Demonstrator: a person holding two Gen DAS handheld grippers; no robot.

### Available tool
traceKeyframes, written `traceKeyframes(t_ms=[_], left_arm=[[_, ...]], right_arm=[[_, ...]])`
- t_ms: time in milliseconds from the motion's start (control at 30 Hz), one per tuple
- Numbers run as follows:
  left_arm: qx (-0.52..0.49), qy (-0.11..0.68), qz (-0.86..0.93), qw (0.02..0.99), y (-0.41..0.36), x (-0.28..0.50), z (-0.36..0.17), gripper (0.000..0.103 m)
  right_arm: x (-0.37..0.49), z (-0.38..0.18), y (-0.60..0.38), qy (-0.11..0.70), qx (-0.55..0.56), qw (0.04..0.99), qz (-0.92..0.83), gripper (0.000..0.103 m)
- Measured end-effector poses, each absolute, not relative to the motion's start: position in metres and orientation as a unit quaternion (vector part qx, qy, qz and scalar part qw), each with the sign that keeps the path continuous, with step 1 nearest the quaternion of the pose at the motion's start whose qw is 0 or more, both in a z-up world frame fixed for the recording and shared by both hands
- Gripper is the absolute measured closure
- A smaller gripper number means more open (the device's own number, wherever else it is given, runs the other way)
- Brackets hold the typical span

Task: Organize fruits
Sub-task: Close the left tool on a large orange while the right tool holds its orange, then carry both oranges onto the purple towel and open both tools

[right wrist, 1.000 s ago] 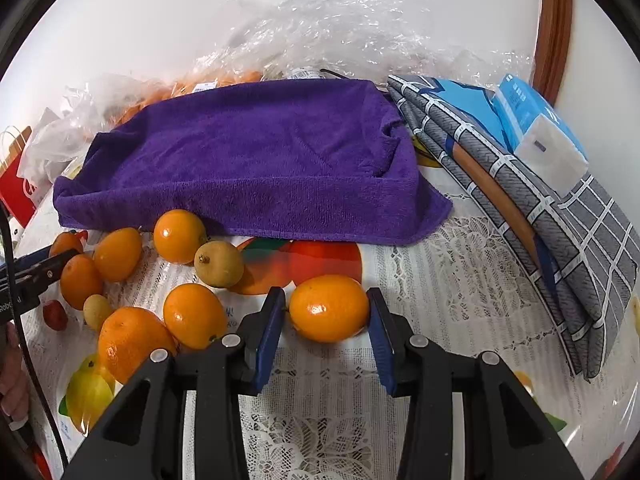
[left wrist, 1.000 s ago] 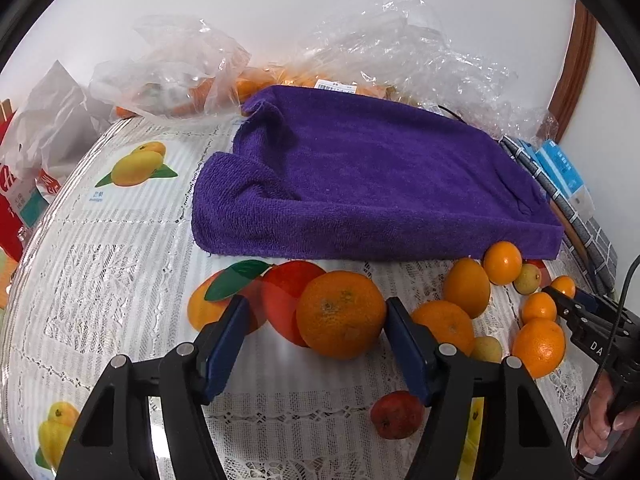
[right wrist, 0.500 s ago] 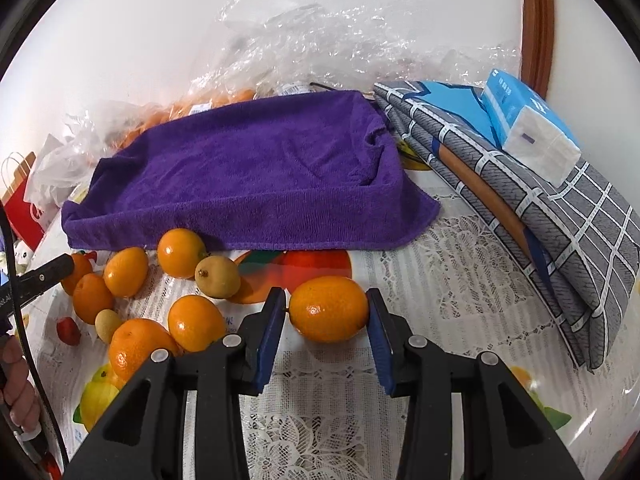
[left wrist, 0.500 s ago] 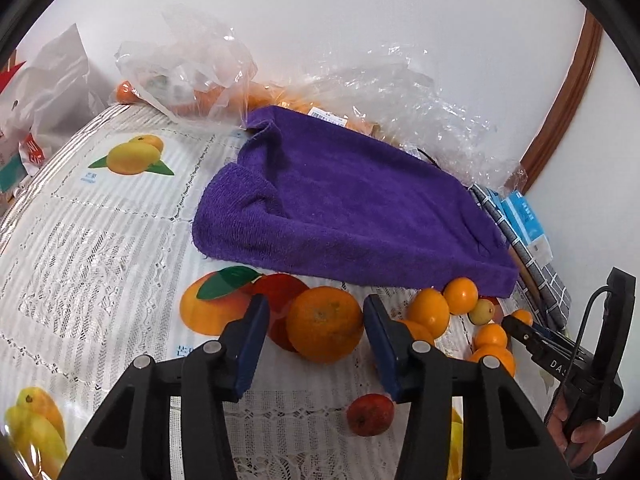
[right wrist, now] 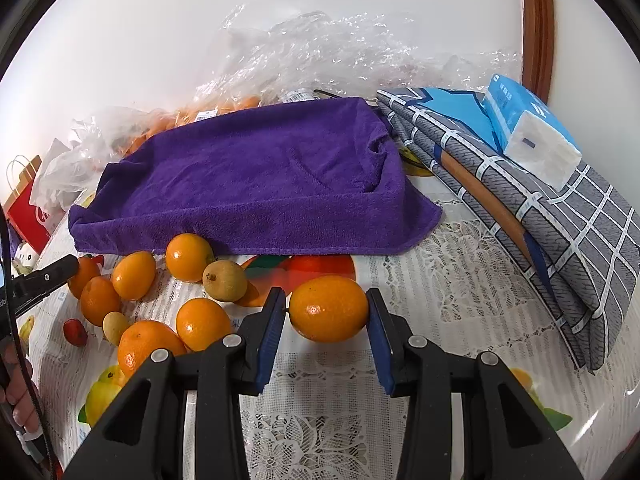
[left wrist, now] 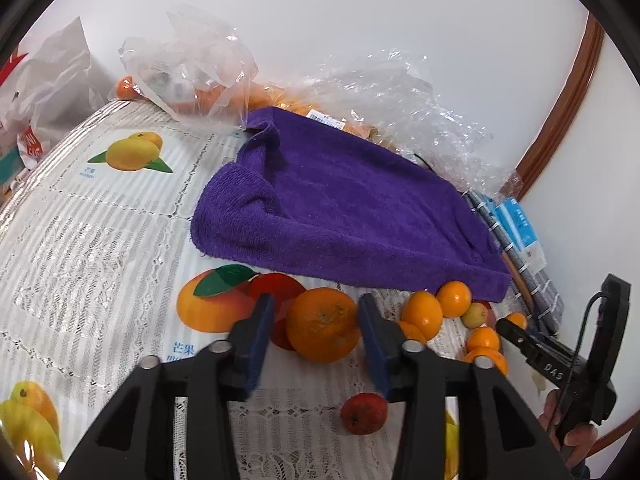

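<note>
- Two handheld grippers are in view over a table covered with a lace-patterned, fruit-printed tablecloth (right wrist: 472,280).
- Left gripper (left wrist: 316,322): its blue pads flank a large mandarin (left wrist: 323,325). A narrow gap shows on each side of the fruit, so the pads are not pressing on it. The jaws have just been opening a little after closing in, with the mandarin between them.
- Right gripper (right wrist: 327,312): its pads are pressed against both ends of an oval kumquat (right wrist: 329,308), pinching it. Whether the fruit is lifted clear of the cloth cannot be told.
- Loose fruit (right wrist: 136,280) lies in a cluster at the near edge of the purple towel (right wrist: 256,176), between the two tools: several orange kumquats, a larger mandarin, and two dull yellow-brown fruits (right wrist: 225,286).
- One small red fruit (left wrist: 364,413) lies on the cloth just below the left gripper's right finger.
- The towel is draped over a raised, box-like form; what is under it is hidden.
- Clear plastic bags (left wrist: 200,68) holding orange fruit stand behind the towel, against the wall.
- A folded grey checked cloth (right wrist: 560,216) lies to the right of the towel, with a blue tissue pack (right wrist: 528,132) on top.
- A person's hand (left wrist: 572,432) grips the right tool's handle at the lower right of the left wrist view.
</note>
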State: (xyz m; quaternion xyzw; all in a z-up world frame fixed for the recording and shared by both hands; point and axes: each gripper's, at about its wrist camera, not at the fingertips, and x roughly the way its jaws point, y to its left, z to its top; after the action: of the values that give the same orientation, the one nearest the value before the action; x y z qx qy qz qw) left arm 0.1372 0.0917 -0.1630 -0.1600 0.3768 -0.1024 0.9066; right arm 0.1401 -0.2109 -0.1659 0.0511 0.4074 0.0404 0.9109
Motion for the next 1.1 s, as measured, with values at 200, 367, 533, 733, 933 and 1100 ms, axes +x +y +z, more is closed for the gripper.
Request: traceKeyframes(t_ms=[200, 367, 533, 733, 933, 1100], left_arm=[[-0.121, 0.407, -0.094, 0.900, 0.079, 0.145, -0.168, 0.042], [-0.129, 0.409, -0.104, 0.897, 0.079, 0.148, -0.169, 0.062], [-0.156, 0.398, -0.114, 0.897, 0.087, 0.144, -0.168, 0.062], [-0.175, 0.391, -0.104, 0.897, 0.095, 0.141, -0.152, 0.062], [-0.165, 0.363, -0.115, 0.910, 0.092, 0.144, -0.111, 0.062], [-0.166, 0.351, -0.119, 0.914, 0.092, 0.163, -0.090, 0.062]], right_arm=[[0.141, -0.166, -0.210, 0.408, 0.052, 0.910, 0.042, 0.063], [0.141, -0.166, -0.210, 0.408, 0.052, 0.910, 0.044, 0.063], [0.137, -0.163, -0.210, 0.397, 0.052, 0.915, 0.043, 0.063], [0.133, -0.152, -0.205, 0.390, 0.049, 0.918, 0.054, 0.063], [0.144, -0.120, -0.199, 0.368, 0.049, 0.926, 0.066, 0.063], [0.168, -0.097, -0.195, 0.350, 0.039, 0.933, 0.071, 0.063]])
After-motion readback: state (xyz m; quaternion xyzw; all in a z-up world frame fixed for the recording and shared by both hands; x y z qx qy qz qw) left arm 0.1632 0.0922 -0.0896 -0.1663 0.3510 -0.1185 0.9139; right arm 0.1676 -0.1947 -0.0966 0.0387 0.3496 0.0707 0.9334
